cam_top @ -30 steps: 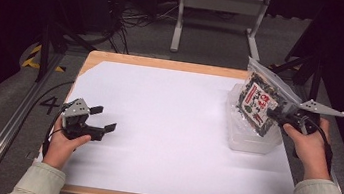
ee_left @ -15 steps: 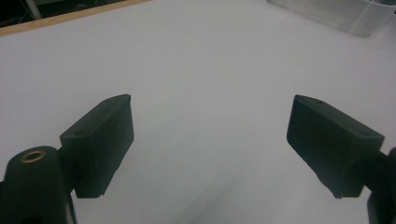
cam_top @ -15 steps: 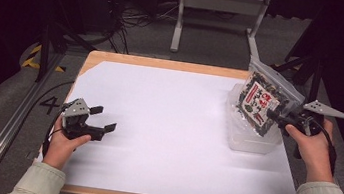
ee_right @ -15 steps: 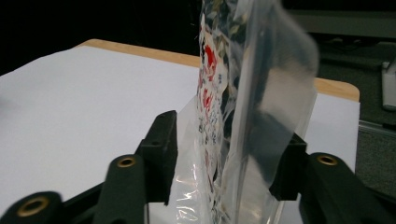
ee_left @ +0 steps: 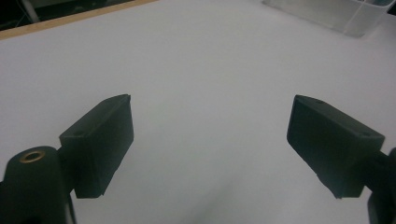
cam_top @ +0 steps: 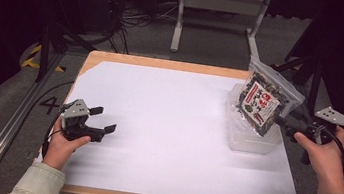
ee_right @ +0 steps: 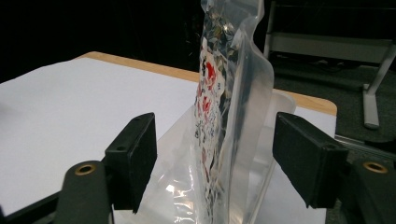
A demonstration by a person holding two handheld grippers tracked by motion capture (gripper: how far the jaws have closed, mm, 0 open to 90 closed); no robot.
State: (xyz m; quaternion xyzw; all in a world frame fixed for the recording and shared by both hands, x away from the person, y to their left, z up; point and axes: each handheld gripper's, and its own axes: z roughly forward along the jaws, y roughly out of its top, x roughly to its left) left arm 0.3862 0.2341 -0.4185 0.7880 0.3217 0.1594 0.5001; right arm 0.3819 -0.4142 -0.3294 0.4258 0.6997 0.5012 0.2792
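Note:
A clear-edged snack bag point(cam_top: 262, 100) with a dark, red and white print stands tilted in a clear plastic container point(cam_top: 250, 140) at the table's right side. My right gripper point(cam_top: 283, 123) sits just right of the bag. Its jaws have just been opening and now stand wide apart. In the right gripper view the bag point(ee_right: 224, 93) rises between the jaws of the right gripper point(ee_right: 214, 126), and neither pad touches it. My left gripper point(cam_top: 105, 119) rests low at the table's left, open with nothing between its fingers; in its own view the left gripper point(ee_left: 211, 107) faces bare white sheet.
A white sheet point(cam_top: 166, 126) covers the wooden table point(cam_top: 164, 64). The container's corner point(ee_left: 336, 16) is far off in the left gripper view. A metal stand point(cam_top: 217, 4) and cables lie on the floor beyond the far edge.
The right gripper's jaws have opened off the bag, and the hand has drawn back a little to the right. The bag stays standing in the container. The left hand has not moved.

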